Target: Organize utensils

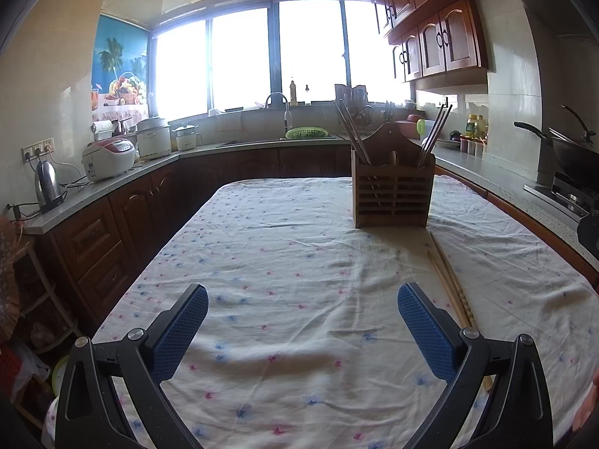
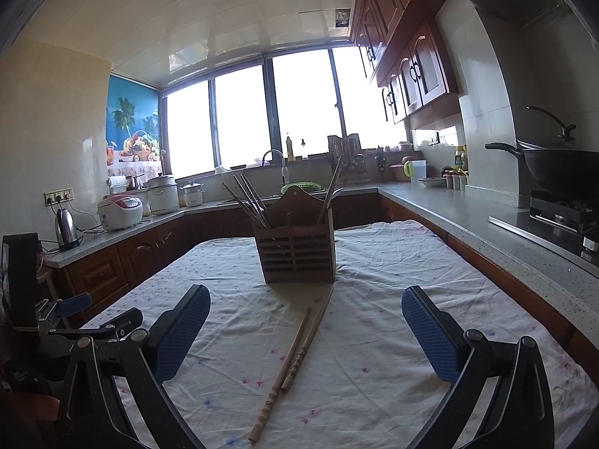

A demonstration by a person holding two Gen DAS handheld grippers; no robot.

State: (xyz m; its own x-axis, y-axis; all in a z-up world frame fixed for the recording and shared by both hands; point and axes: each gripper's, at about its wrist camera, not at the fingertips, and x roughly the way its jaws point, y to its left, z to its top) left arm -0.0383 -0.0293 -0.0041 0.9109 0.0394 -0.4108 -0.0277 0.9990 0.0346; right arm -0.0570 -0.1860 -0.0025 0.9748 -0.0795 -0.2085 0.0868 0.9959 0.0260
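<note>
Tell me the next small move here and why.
Probably lower the right claw onto the two loose chopsticks: it is open and aimed at them, they lie on the tablecloth before the wooden holder, and the left claw is offset.

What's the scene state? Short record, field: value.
surface: table under white floral cloth
holder: slatted brown wooden utensil holder, upright, chopsticks standing in both ends
loose: two light wooden chopsticks lying on the cloth, in front of the holder
left tongs: open, empty
right tongs: open, empty, loose chopsticks between the fingers in view
</note>
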